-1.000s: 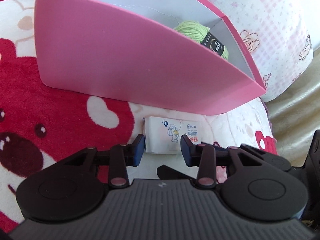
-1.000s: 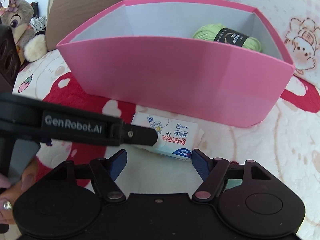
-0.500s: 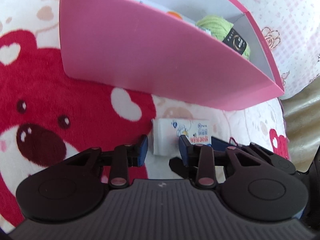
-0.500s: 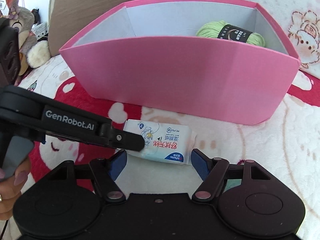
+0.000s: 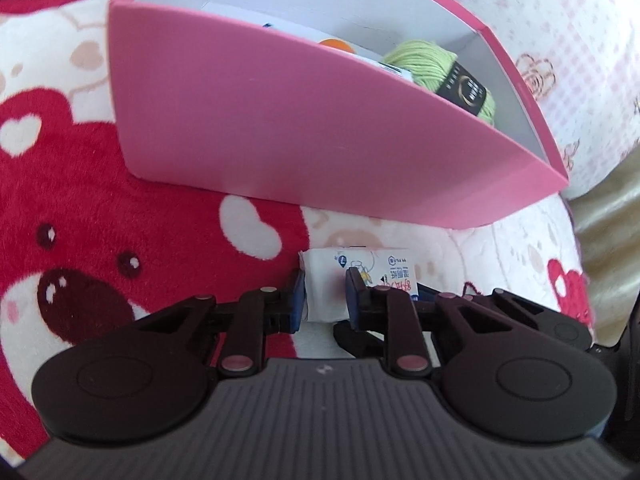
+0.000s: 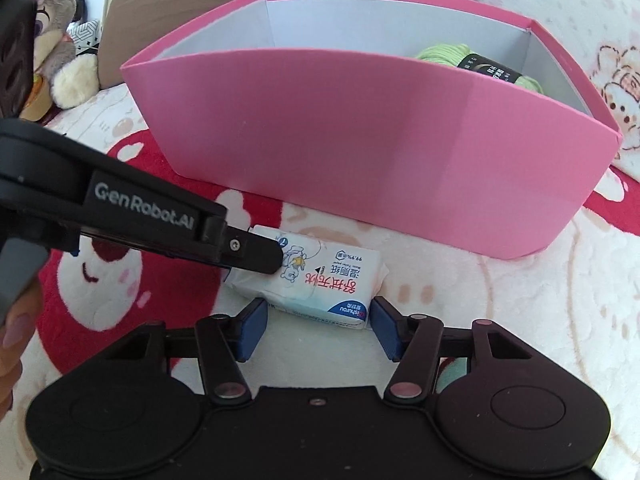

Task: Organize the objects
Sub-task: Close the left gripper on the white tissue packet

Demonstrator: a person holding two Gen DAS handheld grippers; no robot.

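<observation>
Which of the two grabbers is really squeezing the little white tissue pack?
The left gripper. Its blue pads pinch one end of the tissue pack, denting it. The right gripper only straddles the other end, pads not pressing.

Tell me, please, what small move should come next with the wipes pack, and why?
Probably lift the wipes pack toward the pink box: the left gripper has just closed onto its end, and it lies on the blanket just before the box.
</observation>
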